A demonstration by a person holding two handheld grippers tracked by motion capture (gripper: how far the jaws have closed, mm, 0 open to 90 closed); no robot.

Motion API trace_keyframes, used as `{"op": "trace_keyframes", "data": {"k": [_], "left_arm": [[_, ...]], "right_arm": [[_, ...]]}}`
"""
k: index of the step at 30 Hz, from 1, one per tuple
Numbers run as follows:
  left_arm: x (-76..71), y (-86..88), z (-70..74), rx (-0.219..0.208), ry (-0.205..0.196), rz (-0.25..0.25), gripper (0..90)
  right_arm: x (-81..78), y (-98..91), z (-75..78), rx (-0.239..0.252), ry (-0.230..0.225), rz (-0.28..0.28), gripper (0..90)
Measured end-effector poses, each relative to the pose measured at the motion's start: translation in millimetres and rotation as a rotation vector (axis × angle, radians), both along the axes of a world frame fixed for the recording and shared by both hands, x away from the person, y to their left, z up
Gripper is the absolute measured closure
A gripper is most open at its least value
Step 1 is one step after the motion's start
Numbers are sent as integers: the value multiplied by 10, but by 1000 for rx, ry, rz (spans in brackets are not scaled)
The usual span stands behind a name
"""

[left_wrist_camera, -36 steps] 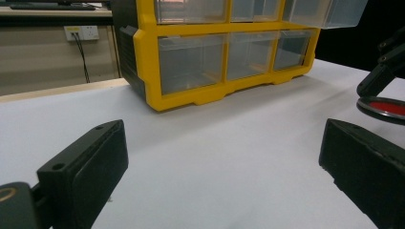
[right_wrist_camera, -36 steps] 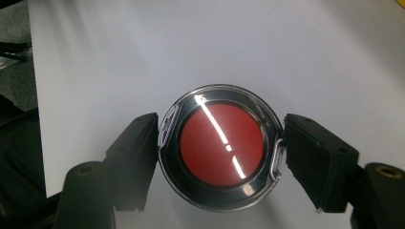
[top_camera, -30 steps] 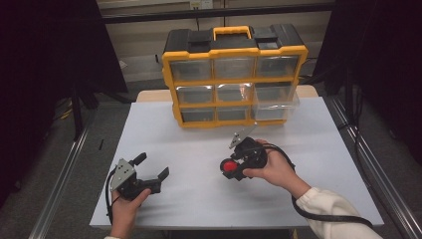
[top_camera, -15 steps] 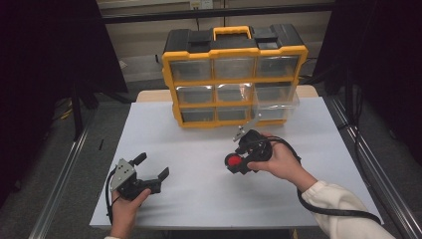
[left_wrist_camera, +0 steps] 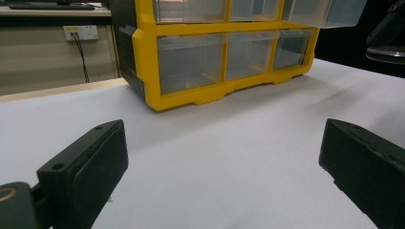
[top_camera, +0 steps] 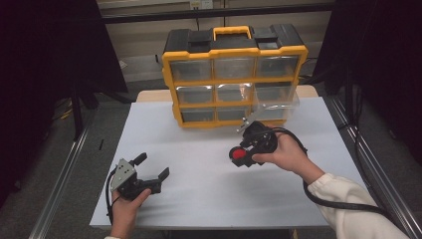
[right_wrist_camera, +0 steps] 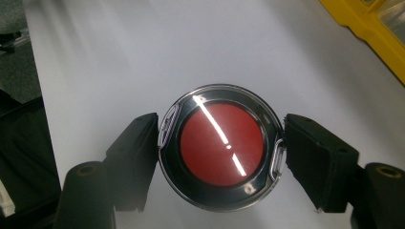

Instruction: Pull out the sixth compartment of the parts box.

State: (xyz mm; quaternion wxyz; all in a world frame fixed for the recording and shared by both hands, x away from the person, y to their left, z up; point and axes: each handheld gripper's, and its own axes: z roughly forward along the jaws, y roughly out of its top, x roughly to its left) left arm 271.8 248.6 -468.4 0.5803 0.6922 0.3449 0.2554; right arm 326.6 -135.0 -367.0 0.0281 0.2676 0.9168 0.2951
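The round red-faced disc (right_wrist_camera: 221,145), black-rimmed, is grasped across its width by the fingers (right_wrist_camera: 136,152) of the right gripper (top_camera: 247,149), 1 pad on each side of the rim. In the high view it is seen right of centre, above the worktop (top_camera: 199,144), with the pulled-out clear drawer (top_camera: 278,105) of the yellow organizer (top_camera: 234,74) just above and right of it. The left gripper (top_camera: 149,167) is released, at lower left, well apart. The right hand is judged the nearer to that drawer.

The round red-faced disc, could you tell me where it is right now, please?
The round disc sits clamped between the right gripper jaws, held above the white table, just in front of the yellow drawer organizer.
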Motion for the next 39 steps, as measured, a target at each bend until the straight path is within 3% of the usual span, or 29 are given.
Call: {"op": "trace_keyframes", "data": {"k": [26,33,34,38,39], "left_arm": [[-2,-1,3,7,-3,-7,26],[-6,0,8,-6,-5,-8,21],[-8,-11,7,-23,-4,-4,20],[-6,0,9,-6,-7,-10,18],[-7,-9,6,-22,-5,-8,17]], "right_arm": [[60,-147,310,-15,-5,-23,301],[84,-178,388,-13,-13,-23,300],[86,-184,395,-17,-12,-24,300],[96,-207,425,-17,-10,-32,300],[98,-212,432,-15,-10,-32,300]]}}
